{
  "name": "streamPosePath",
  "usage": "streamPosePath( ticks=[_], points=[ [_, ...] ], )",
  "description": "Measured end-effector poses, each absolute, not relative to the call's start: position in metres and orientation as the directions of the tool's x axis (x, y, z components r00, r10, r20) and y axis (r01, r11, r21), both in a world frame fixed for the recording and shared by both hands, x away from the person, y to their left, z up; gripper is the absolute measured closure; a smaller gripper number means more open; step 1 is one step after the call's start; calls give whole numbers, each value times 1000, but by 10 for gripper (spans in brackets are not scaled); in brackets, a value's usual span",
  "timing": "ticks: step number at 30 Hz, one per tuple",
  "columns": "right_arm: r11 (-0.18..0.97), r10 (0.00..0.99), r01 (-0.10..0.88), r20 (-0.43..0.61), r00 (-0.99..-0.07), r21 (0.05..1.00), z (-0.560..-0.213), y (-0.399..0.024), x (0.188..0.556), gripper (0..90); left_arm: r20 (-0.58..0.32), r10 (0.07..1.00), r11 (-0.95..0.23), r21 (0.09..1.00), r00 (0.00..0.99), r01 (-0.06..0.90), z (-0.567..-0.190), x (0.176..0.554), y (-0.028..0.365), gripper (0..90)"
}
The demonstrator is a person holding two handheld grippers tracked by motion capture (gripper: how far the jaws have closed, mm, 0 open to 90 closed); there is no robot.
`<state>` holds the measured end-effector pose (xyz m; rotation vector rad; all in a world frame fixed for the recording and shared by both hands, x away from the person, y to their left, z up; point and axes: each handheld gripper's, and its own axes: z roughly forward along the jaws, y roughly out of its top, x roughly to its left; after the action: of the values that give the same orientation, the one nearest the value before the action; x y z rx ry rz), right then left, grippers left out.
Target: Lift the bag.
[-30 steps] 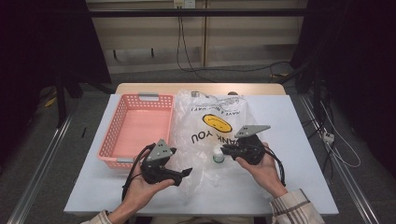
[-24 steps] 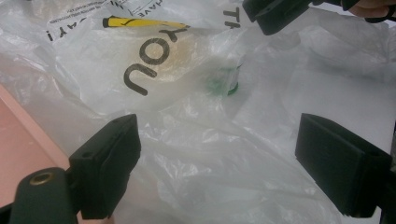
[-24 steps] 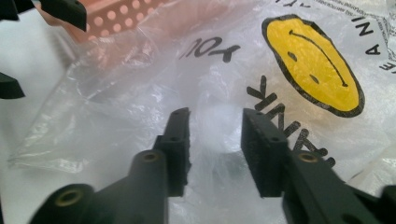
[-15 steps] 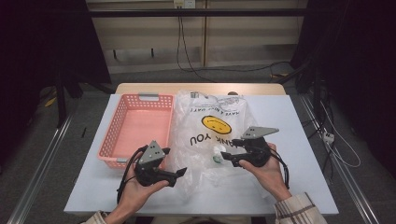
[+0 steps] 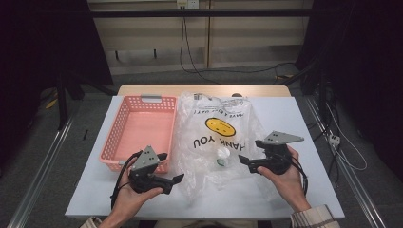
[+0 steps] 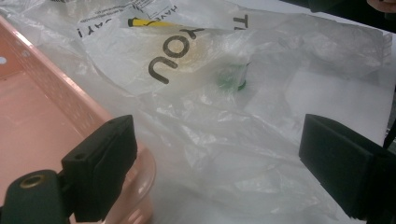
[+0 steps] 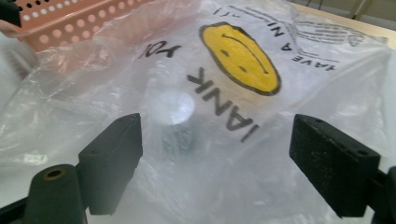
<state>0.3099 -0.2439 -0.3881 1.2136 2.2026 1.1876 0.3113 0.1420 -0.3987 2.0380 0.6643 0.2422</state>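
Observation:
A clear plastic bag [image 5: 218, 142] printed with a yellow smiley and "THANK YOU" lies flat in the middle of the table. Inside it sits a small clear container with a green band [image 5: 222, 159] [image 6: 232, 77] [image 7: 177, 121]. My right gripper [image 5: 249, 152] [image 7: 223, 161] hovers at the bag's right edge; its jaws have just been opening and stand wide, with nothing pressed between them. At the bag's left front corner my left gripper [image 5: 171, 167] [image 6: 224, 177] is open too, over crumpled plastic and beside the basket's corner.
A pink perforated basket [image 5: 116, 137] [image 6: 28, 88] [image 7: 56, 18] stands empty left of the bag, its near corner close to my left jaw. Bare grey tabletop [image 5: 309, 123] lies right of the bag. Cables run across the floor behind the table.
The right gripper has drawn back to the right, off the bag near the small container, and its jaws have opened. The left gripper has shifted a little left toward the basket.

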Motion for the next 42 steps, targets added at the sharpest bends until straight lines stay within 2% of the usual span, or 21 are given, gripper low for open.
streamPosePath(
  ticks=[4,7,11,17,21,27,31,33,38,39,40,42],
  points=[
    [254,847,526,75,-526,812,-388,-255,303,170,-105,538,-408,835,836,368,-399,304,142,111],
    [248,856,527,71,-513,813,-387,-259,294,170,-66,520,-440,834,852,332,-397,294,141,110],
    [284,851,512,33,-524,811,-386,-263,276,173,-33,489,-476,827,872,299,-399,278,135,108],
    [285,851,522,38,-523,804,-392,-276,257,200,-21,438,-546,788,899,285,-411,269,121,116],
    [302,836,531,47,-546,792,-399,-285,239,254,-23,423,-576,765,906,288,-421,268,113,123],
    [340,825,567,52,-563,751,-414,-285,228,235,-13,373,-621,740,928,260,-430,270,107,88],
    [388,811,594,45,-584,704,-426,-278,224,241,-8,372,-627,735,928,258,-439,271,107,150],
    [411,804,598,35,-593,688,-430,-276,225,304,2,376,-637,727,927,256,-439,273,108,157],
    [386,803,613,77,-591,689,-434,-279,228,789,44,340,-660,723,939,205,-438,272,103,186],
    [378,802,617,90,-591,690,-435,-281,229,851,62,335,-663,724,940,189,-437,272,100,186],
    [368,802,618,99,-589,695,-436,-282,231,887,74,331,-666,724,941,178,-436,272,98,188],
    [358,801,618,110,-588,700,-435,-283,233,895,83,319,-668,726,944,162,-433,273,94,200]
  ],
)
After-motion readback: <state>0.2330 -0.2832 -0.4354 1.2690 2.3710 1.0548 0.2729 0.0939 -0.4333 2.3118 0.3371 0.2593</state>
